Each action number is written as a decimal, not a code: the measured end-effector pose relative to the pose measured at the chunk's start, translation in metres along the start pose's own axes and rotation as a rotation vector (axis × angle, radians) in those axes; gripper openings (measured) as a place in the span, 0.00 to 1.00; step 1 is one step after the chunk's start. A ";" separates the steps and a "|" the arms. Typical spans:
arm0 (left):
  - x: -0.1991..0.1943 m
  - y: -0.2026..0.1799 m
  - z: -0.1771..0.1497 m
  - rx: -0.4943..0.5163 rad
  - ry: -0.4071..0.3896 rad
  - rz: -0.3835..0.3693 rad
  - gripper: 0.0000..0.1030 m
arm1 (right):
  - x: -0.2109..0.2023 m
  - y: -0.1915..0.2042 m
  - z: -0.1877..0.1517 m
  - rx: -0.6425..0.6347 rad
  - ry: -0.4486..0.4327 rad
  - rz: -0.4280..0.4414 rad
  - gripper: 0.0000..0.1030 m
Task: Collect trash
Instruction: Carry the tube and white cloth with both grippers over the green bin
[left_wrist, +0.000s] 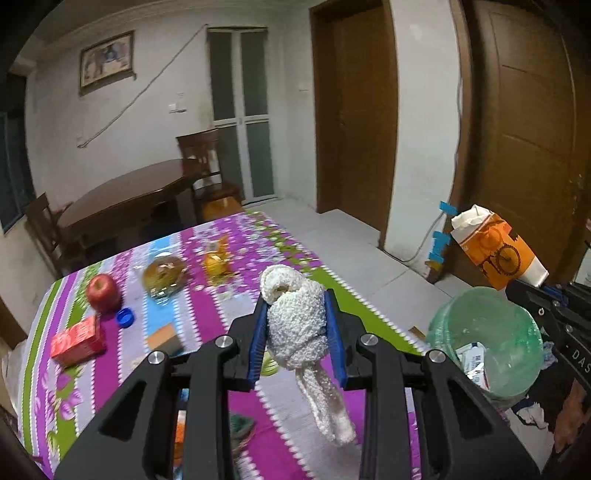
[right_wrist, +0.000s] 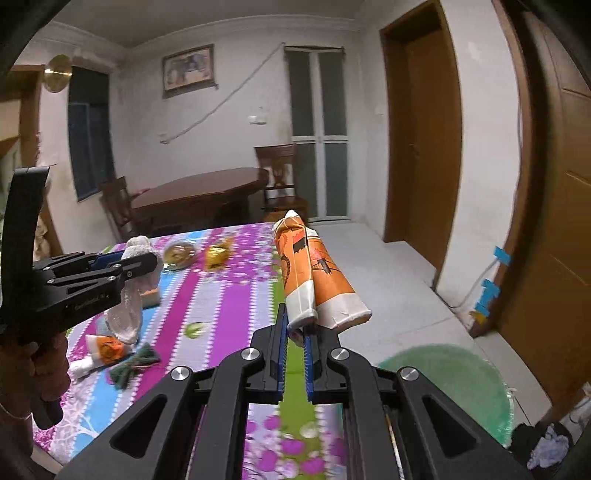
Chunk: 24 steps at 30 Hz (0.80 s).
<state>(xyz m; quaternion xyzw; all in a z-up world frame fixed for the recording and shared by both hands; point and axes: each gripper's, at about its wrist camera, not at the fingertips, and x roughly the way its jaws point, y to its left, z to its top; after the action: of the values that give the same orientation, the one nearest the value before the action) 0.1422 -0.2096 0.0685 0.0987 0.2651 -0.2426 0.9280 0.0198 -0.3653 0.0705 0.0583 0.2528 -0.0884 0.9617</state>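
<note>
My left gripper (left_wrist: 295, 299) is shut on a white knitted cloth (left_wrist: 295, 332) whose tail hangs down over the table. From the right wrist view this gripper (right_wrist: 142, 260) and the cloth (right_wrist: 129, 310) are at the left, held by a hand. My right gripper (right_wrist: 297, 321) is shut on a crushed orange paper cup (right_wrist: 317, 273) beyond the table's right edge. The same cup (left_wrist: 495, 251) hangs above a bin lined with a green bag (left_wrist: 484, 339), (right_wrist: 454, 387) that holds some wrappers.
On the flowered tablecloth (left_wrist: 207, 314) lie an apple (left_wrist: 103, 291), a red box (left_wrist: 77, 341), a blue cap (left_wrist: 125, 317), wrapped bread (left_wrist: 164, 275), a gold wrapper (left_wrist: 218, 260), an orange sponge (left_wrist: 164, 338), another orange cup (right_wrist: 105, 350) and a green scrap (right_wrist: 133, 365). Doors stand at the right.
</note>
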 end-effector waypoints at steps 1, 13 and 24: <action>0.003 -0.007 0.001 0.012 0.001 -0.006 0.27 | -0.001 -0.005 -0.001 0.004 0.003 -0.013 0.08; 0.037 -0.079 0.014 0.129 0.030 -0.093 0.27 | -0.016 -0.077 -0.008 0.061 0.045 -0.161 0.08; 0.071 -0.133 0.013 0.214 0.067 -0.159 0.27 | -0.018 -0.131 -0.034 0.131 0.119 -0.282 0.08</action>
<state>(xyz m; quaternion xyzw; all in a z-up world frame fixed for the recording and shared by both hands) 0.1337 -0.3568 0.0336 0.1839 0.2755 -0.3387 0.8807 -0.0379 -0.4856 0.0409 0.0902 0.3085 -0.2351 0.9173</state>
